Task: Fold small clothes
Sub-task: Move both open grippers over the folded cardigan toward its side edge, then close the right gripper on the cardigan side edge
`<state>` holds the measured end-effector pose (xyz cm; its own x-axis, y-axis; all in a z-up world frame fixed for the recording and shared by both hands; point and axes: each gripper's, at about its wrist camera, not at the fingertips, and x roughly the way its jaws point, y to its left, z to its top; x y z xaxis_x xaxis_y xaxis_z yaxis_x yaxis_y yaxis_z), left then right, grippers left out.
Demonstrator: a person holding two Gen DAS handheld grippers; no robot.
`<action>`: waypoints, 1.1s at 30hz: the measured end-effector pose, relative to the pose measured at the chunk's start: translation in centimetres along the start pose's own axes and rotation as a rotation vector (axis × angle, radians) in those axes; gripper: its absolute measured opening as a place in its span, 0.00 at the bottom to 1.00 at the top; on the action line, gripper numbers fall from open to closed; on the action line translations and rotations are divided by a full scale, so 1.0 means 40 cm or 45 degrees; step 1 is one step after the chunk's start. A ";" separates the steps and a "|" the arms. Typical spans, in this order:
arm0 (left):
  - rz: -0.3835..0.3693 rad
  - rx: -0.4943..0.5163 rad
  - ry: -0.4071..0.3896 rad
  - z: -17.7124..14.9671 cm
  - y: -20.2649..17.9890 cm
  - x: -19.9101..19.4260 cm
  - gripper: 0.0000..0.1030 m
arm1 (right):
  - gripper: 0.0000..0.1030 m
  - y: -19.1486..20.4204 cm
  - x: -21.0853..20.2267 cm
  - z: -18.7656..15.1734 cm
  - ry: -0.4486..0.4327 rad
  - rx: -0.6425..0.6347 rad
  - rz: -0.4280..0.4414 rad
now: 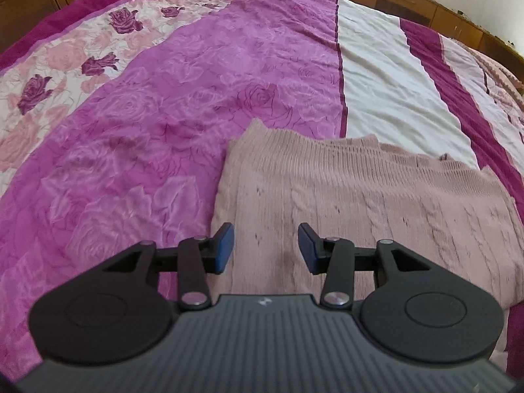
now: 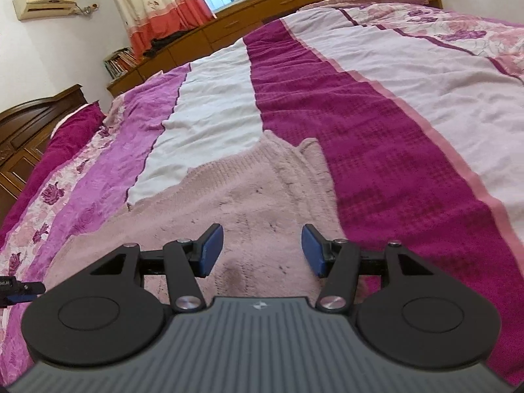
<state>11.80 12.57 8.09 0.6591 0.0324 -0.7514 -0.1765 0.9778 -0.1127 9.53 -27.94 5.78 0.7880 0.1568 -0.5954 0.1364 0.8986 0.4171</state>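
— Two tools, then. How do they stand?

— Left tool (image 1: 266,247): blue pads (image 1: 224,249) apart, nothing between them. It hangs above the pink knitted garment (image 1: 344,203) without touching it. Right tool (image 2: 262,250): also spread wide and empty, over the same knit (image 2: 249,196).

— Where does the garment lie?

— Flat on the bed, on a striped bedspread (image 1: 147,114). From the left wrist view its left edge runs over the purple rose-print band, and its far ribbed edge reaches the white stripe (image 1: 373,75). From the right wrist view its right side sits against the dark magenta stripe (image 2: 376,163).

— Is it folded?

— It looks doubled, with a layered far edge, but how many layers I cannot tell.

— And beyond the bed?

— Wooden cabinets (image 2: 249,16) along the far side, a curtain (image 2: 157,3) by the window, an air conditioner (image 2: 46,3) on the wall, and books (image 2: 119,62) on a low shelf.
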 end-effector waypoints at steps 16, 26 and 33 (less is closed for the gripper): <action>0.078 -0.026 0.060 -0.087 -0.012 -0.051 0.71 | 0.79 -0.041 -0.051 0.005 0.019 0.009 -0.104; 0.107 -0.063 0.097 -0.119 -0.003 -0.061 0.71 | 0.79 -0.101 0.012 0.009 0.151 0.077 -0.011; 0.141 -0.068 0.110 -0.130 -0.001 -0.058 0.71 | 0.79 -0.119 0.060 0.011 0.197 0.119 0.136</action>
<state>6.48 11.40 6.47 0.5682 0.1192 -0.8142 -0.2846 0.9569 -0.0584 11.04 -32.01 2.68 0.7002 0.3168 -0.6398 0.1176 0.8328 0.5410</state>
